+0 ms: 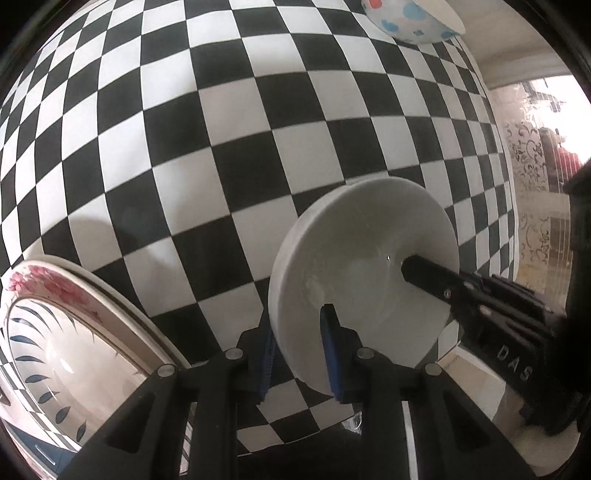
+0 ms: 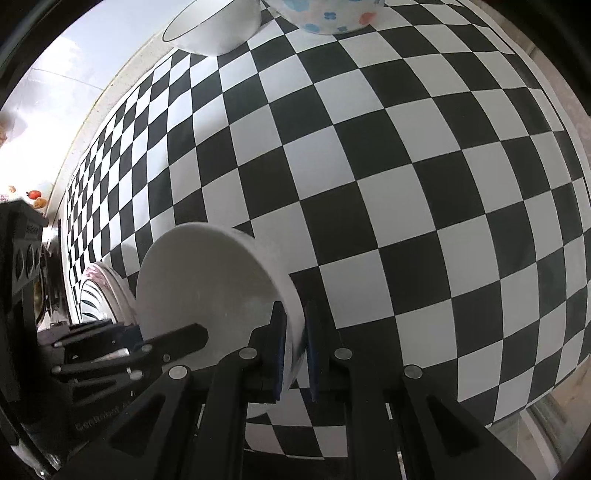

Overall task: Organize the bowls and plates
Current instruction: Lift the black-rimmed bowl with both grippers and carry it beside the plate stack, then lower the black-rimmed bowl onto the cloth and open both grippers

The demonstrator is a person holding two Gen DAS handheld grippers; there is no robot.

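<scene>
A: While both tools sit over the black-and-white checkered tablecloth, what are you holding?

B: Your left gripper and right gripper each pinch the rim of the same plain white ceramic bowl, held up on edge above the cloth.

A: Other dishes?

B: Flower-and-leaf patterned plate left; blue-and-red spotted bowl and white bowl with a dark rim far side.

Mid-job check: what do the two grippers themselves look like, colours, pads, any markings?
Both are black plastic. The left gripper and right gripper have angular ribbed finger links with round silver pivot pins and blue pads inside the fingertips. The right gripper's body carries raised letters "DAS"; the left's shows faint lettering, too blurred to read. No cables or sleeves visible.
</scene>
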